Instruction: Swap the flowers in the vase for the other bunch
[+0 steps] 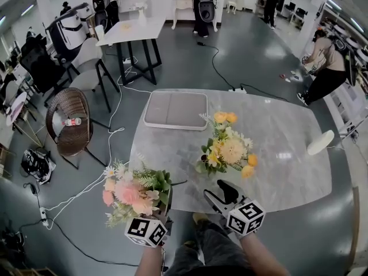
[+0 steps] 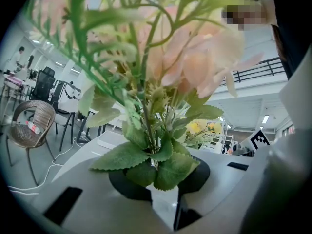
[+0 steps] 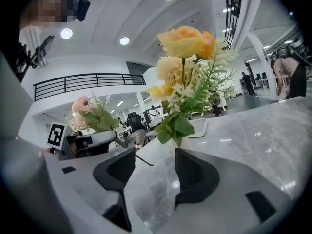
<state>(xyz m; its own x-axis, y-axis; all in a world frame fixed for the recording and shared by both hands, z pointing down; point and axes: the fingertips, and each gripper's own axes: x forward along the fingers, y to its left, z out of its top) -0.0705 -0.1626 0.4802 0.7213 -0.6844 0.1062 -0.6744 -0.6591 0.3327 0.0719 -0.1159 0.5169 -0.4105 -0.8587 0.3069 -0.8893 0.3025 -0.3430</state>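
My left claw (image 2: 160, 180) is closed on the green stems of the pink and peach artificial flower bunch (image 1: 135, 191), just off the near edge of the grey marble table (image 1: 287, 154). My right claw (image 3: 148, 172) is empty, jaws apart, pointing at the yellow and orange flower bunch (image 1: 228, 149) standing mid-table. I cannot make out its vase. If I pinch leaves instead of stems, the vase may tip.

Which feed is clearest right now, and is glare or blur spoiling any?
Head view: sharp, edges fisheye-bent, pale ceiling-light glare on the table. Left gripper view: pink bunch crowds the lens, petals soft. Right gripper view: clearest; yellow bunch crisp, small glints on the table.
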